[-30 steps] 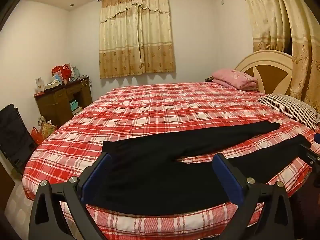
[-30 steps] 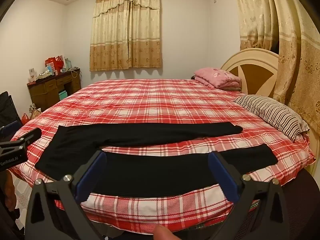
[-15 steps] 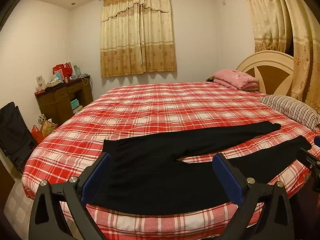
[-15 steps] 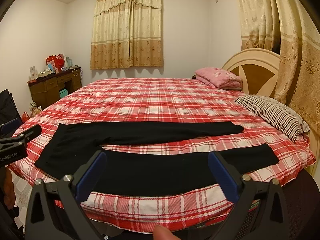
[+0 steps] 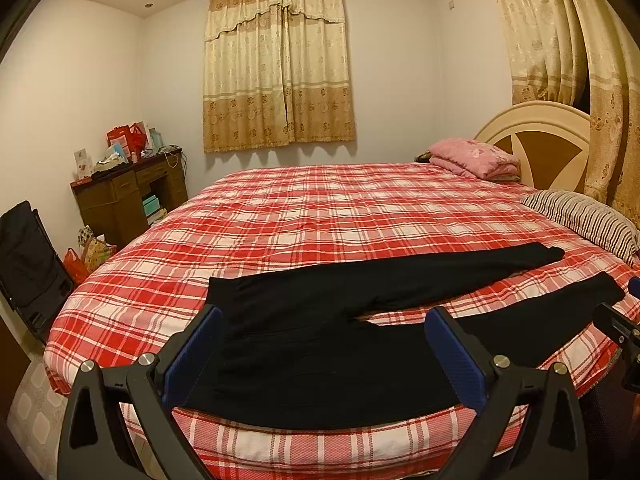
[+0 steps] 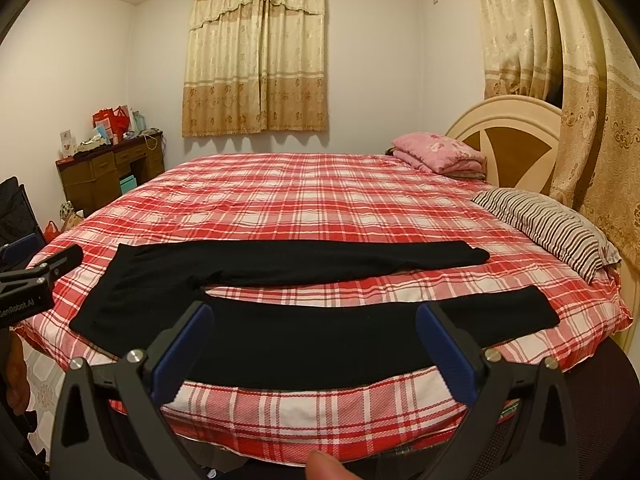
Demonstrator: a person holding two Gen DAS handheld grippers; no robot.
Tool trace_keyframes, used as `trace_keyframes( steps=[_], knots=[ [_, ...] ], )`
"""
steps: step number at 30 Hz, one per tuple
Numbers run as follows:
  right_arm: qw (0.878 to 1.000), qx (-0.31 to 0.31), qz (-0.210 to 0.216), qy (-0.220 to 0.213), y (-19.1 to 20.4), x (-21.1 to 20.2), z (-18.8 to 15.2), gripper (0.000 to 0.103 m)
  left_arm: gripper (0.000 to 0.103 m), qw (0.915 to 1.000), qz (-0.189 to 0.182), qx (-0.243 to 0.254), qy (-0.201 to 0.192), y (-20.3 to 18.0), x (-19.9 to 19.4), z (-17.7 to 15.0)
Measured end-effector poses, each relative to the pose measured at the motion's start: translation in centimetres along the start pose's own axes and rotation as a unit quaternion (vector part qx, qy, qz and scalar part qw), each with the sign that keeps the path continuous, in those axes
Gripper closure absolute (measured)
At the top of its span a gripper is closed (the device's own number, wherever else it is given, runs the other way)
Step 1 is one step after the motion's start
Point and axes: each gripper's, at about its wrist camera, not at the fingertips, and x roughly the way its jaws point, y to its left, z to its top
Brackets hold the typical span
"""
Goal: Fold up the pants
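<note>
Black pants lie flat near the front edge of the red plaid bed, waistband to the left, both legs stretched right and spread apart. In the right wrist view the pants show the same layout, with the near leg running along the bed edge. My left gripper hovers open in front of the hip and crotch area, holding nothing. My right gripper is open too, in front of the middle of the near leg. The other gripper's body shows at each view's edge.
A pink folded blanket and striped pillow lie by the headboard at the right. A wooden desk with clutter stands at the left wall, a black chair nearer. A fingertip shows at the bottom.
Both views have shifted only slightly; the pants lie as before and both grippers stay open.
</note>
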Motion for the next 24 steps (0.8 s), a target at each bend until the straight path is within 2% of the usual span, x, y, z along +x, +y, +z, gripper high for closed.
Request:
trace_keyframes(
  steps=[24],
  knots=[
    [1.000, -0.003, 0.002, 0.004, 0.44, 0.26, -0.36, 0.000, 0.001, 1.0000, 0.000, -0.001, 0.003, 0.42, 0.25, -0.24]
  ],
)
